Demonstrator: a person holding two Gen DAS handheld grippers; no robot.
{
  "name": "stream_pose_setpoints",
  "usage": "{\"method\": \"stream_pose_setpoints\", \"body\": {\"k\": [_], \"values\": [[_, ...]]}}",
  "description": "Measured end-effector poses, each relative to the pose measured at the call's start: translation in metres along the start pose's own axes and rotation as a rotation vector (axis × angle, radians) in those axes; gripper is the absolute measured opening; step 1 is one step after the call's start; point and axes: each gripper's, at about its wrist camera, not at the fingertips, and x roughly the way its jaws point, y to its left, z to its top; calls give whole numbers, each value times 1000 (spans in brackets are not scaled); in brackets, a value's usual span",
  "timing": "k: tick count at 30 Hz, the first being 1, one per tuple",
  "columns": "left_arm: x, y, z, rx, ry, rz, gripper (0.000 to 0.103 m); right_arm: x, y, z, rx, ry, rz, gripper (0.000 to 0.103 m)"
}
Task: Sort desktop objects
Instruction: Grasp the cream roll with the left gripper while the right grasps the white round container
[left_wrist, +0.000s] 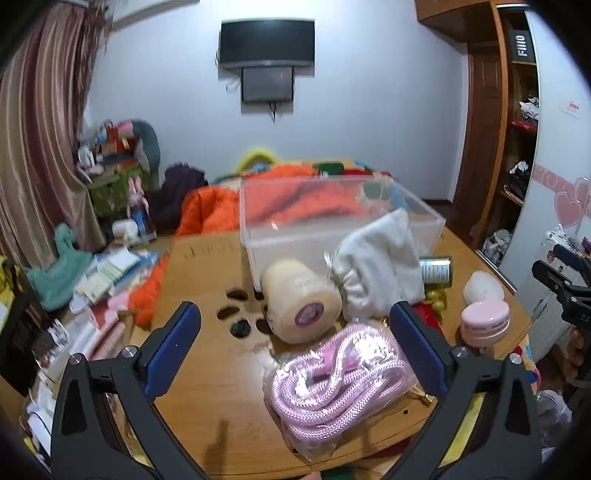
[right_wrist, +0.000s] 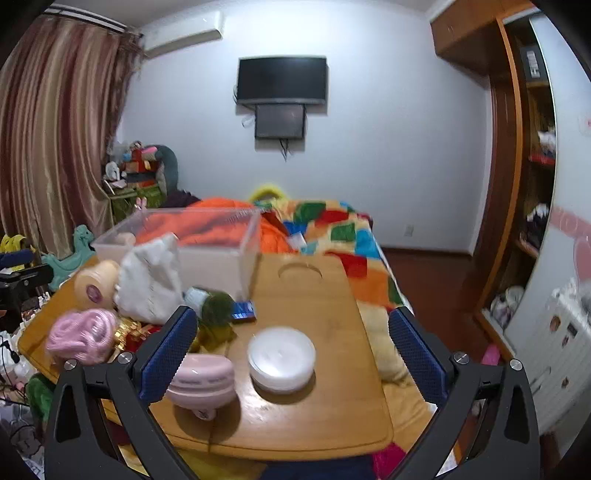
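Bedroom setup here: a small wooden table (right_wrist: 325, 295) sits over a bed with a loud patchwork blanket (right_wrist: 332, 225), a TV (left_wrist: 266, 43) on the far wall and curtains (left_wrist: 33, 155) on the left.

The stuff to sort is bunched up on the table's left half and near edge, I'd guess just dumped there waiting to go in the box. The clear plastic box (left_wrist: 332, 221) sits at the far side, open-topped, and it looks empty to me, though its walls are see-through so the orange bedding behind shows through them.

Leaning against the box's near side are a cream roll (left_wrist: 299, 302) lying on its side and a white cloth bag (left_wrist: 380, 266). A bagged pink rope (left_wrist: 340, 376) lies nearest, right between the left gripper (left_wrist: 295, 354)'s fingers, which are spread wide and touching nothing.

The right gripper (right_wrist: 291, 354) is also wide open, hovering over a white round tub (right_wrist: 281, 358) and a pink case (right_wrist: 203, 380). Nothing is held yet.
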Motion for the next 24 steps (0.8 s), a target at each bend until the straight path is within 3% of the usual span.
{"method": "stream_pose_setpoints", "body": {"k": [7, 16, 24], "values": [[42, 7, 1, -51, 100, -12, 103, 30, -18, -19, 54, 112, 23, 103], [82, 4, 4, -86, 195, -37, 103, 61, -21, -22, 39, 184, 59, 103], [99, -1, 10, -104, 213, 36, 103, 83, -8, -32, -12, 233, 99, 101]]}}
